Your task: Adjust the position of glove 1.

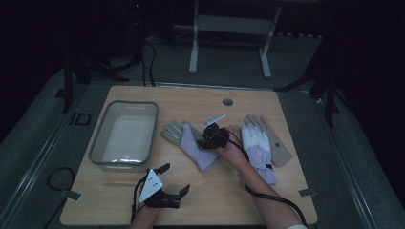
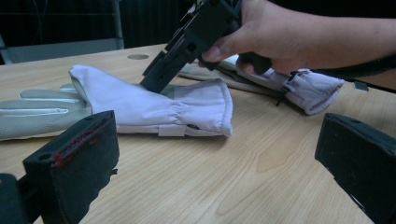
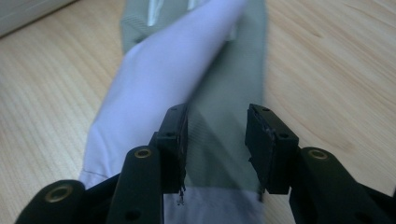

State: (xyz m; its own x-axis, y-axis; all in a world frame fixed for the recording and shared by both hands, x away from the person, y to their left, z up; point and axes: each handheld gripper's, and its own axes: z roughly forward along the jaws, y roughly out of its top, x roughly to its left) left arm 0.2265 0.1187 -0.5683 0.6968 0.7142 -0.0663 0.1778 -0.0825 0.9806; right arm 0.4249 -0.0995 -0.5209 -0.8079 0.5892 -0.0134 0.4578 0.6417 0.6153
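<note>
Fingers of the right gripper straddle the glove.

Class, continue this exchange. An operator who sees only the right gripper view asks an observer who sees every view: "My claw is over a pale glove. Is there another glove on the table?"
Observer: Yes. In the high view a white glove lies to the right of the right claw, overlapping a tan one.
Operator: Where is the other claw?
Observer: The left claw is near the table's front edge, open, with nothing between its jaws.
Operator: Is there a container nearby?
Observer: A grey tub stands to the left of the folded glove, apart from it.
</note>
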